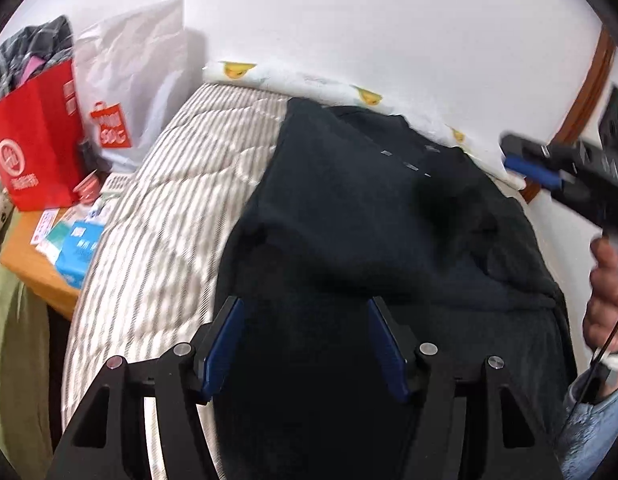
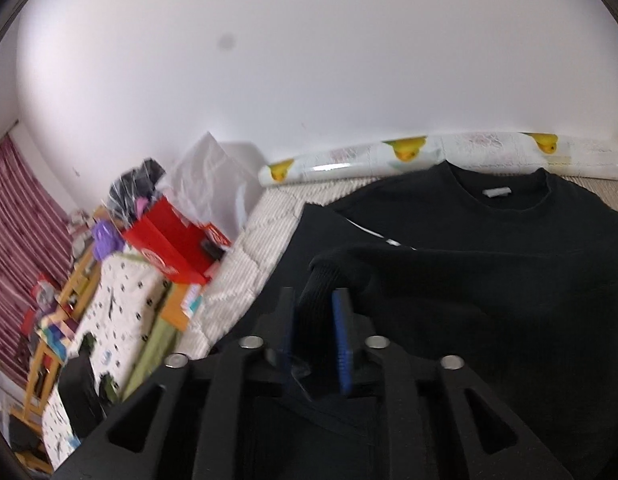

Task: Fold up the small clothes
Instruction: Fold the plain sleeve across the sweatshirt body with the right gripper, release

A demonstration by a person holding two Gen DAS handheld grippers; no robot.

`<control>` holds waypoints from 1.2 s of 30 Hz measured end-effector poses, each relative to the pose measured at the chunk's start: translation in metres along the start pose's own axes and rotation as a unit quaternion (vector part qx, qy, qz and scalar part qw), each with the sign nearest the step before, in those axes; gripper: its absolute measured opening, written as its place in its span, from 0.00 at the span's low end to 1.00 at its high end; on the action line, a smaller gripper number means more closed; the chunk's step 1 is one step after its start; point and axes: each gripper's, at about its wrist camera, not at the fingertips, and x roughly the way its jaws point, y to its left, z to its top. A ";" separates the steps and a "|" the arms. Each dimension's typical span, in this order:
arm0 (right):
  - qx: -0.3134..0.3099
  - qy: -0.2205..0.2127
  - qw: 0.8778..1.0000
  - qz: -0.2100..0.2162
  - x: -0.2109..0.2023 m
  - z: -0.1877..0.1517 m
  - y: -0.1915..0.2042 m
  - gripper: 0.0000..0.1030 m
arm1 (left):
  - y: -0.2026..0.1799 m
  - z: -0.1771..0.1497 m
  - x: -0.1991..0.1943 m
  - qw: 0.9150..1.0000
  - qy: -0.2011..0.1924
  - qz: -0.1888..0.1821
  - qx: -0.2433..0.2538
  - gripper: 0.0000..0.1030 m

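The left wrist view shows a black long-sleeved sweatshirt [image 1: 373, 208] spread flat on a bed with a quilted cover of grey and white stripes [image 1: 169, 200]. The left gripper [image 1: 305, 344] hangs over the near part of the sweatshirt, its two blue pads wide apart and gripping nothing. To the right of the sweatshirt is the right gripper [image 1: 525, 168], with a hand [image 1: 607, 292] on its handle.

In the right wrist view, the right gripper [image 2: 317, 340] has the ribbed cuff of a sleeve [image 2: 321, 288] between its blue pads. The pads are partly apart, and I cannot tell if they press on the cuff (the picture is blurry there). The sleeve lies folded across the front of the sweatshirt [image 2: 489, 272], and the neck hole points to the wall.

Behind the sweatshirt, along the wall, lies a white roll printed with yellow ducks [image 2: 429, 152]. Left of the sweatshirt, past the bed's edge, stand a red paper bag [image 1: 37, 148] and a white plastic bag [image 1: 133, 80]
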 end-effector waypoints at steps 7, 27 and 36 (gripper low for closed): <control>-0.029 -0.026 0.996 -0.084 -0.066 -0.027 -0.054 0.51 | -0.040 0.030 0.018 0.999 0.000 -0.020 0.038 0.61; 0.014 0.036 0.952 -0.305 -0.104 -0.135 -0.208 0.51 | -0.053 0.066 0.062 0.996 0.023 -0.024 0.085 0.12; 0.006 0.031 0.945 -0.327 -0.106 -0.130 -0.204 0.50 | -0.030 0.094 0.042 0.998 0.005 -0.007 0.070 0.11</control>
